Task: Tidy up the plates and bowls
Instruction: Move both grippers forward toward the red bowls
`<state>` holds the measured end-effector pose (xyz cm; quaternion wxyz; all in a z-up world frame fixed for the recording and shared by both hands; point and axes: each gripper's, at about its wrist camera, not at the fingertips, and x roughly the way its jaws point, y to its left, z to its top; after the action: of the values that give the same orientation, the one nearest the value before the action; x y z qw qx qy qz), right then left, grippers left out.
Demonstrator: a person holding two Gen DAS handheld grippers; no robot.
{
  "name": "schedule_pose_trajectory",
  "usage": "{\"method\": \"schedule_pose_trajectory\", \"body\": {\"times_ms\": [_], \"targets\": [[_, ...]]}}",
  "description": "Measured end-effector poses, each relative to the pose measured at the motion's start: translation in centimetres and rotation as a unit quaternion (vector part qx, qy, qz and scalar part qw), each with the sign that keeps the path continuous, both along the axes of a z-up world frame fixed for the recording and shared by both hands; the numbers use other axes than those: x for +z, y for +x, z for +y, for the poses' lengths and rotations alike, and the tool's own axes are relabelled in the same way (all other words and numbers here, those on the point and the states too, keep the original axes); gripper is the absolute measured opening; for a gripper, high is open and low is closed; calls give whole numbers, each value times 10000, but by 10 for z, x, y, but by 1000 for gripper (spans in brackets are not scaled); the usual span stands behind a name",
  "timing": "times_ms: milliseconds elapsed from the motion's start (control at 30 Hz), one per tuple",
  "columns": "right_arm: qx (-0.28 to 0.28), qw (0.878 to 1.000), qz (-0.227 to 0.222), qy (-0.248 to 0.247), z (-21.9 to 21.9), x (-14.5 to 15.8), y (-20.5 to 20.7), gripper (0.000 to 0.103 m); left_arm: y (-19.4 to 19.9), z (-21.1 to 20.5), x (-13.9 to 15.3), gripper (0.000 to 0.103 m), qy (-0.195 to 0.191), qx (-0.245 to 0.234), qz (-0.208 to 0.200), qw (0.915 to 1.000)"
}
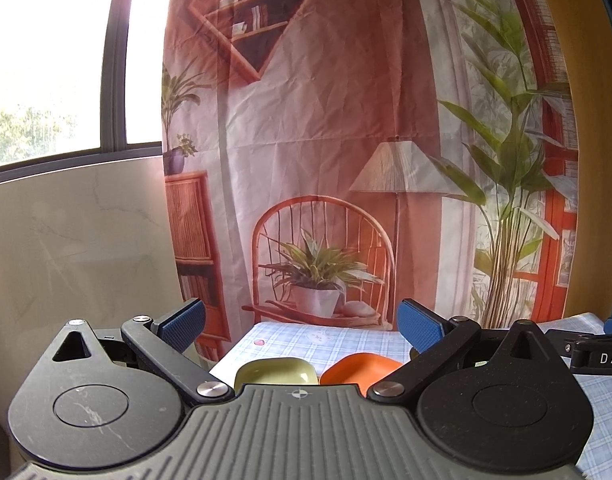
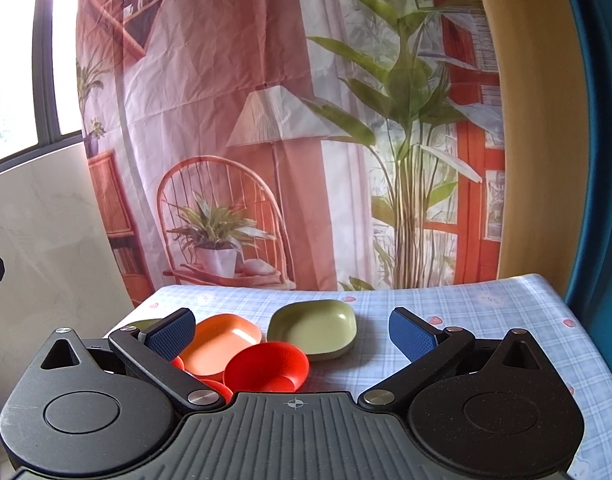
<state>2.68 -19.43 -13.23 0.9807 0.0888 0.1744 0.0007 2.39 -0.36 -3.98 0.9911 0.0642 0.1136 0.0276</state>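
Bowls: a red bowl (image 2: 266, 366) and an orange dish (image 2: 222, 344) sit half hidden behind the right gripper (image 2: 294, 332), spread empty; left gripper (image 1: 302, 326) likewise spread, above the checked tablecloth (image 2: 466, 312).

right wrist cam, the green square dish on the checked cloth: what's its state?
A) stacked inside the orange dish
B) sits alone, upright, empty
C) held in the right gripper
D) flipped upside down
B: the green square dish sits open side up on the tablecloth with nothing in it, clear of the orange dish, and the right gripper is open and holds nothing.
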Motion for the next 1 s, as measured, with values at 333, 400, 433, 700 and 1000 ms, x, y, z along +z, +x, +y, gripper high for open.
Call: {"method": "schedule_pose_trajectory", "body": {"times_ms": [333, 400, 433, 700, 1000], "targets": [[228, 9986, 470, -1, -14, -44, 40, 103, 43, -2, -55, 102, 88, 329, 365, 9988], [182, 9982, 559, -82, -15, -51, 48, 103, 50, -3, -64, 102, 216, 358, 495, 9979], [172, 9980, 598, -111, -15, -54, 51, 103, 53, -2, -70, 102, 256, 347, 552, 9975], [34, 9971, 718, -235, -10, -69, 78, 103, 76, 6, -98, 102, 298, 151, 999, 9944], [30, 9963, 841, 163, -1, -84, 98, 102, 99, 15, -120, 101, 133, -7, 1418, 9898]]}}
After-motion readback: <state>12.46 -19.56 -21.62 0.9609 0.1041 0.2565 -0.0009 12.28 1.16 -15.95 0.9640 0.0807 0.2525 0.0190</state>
